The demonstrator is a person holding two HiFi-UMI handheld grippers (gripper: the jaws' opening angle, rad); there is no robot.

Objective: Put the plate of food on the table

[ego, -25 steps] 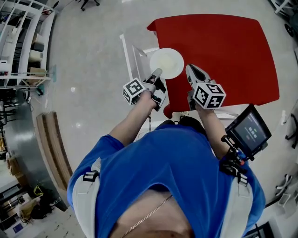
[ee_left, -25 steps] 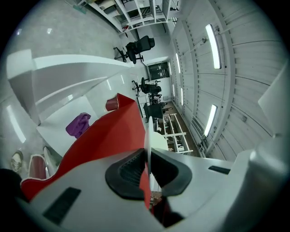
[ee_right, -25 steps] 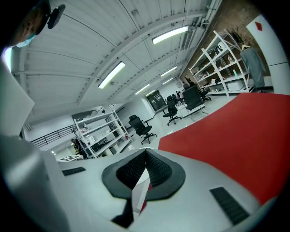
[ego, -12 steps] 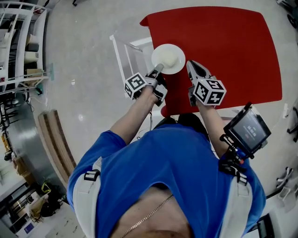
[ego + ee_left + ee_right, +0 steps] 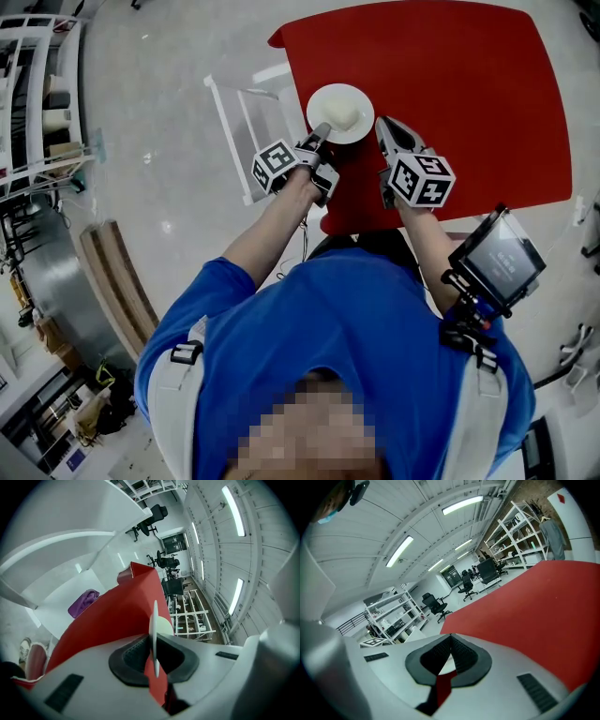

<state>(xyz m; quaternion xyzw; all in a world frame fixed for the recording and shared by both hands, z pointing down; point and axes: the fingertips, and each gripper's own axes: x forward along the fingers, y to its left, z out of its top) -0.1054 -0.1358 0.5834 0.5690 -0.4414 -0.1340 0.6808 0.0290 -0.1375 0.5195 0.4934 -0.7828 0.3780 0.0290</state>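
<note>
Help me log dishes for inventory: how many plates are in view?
1: the white plate, clamped at its rim by the left gripper, at the red table's left edge.

Open table [image 5: 469, 94] beyond plate [image 5: 340, 112] (rack [image 5: 228, 141] beside)

1. The head camera is looking steeply down from above the person [image 5: 347, 347], taking in most of the red surface [image 5: 450, 94].
2. The left claw [image 5: 322, 133] camera is peering along its jaws, very close to the plate [image 5: 154, 620] and seeing it edge-on.
3. The right claw [image 5: 386, 127] camera is skimming low across the surface from its near edge; all three views are sharing that red top.
</note>
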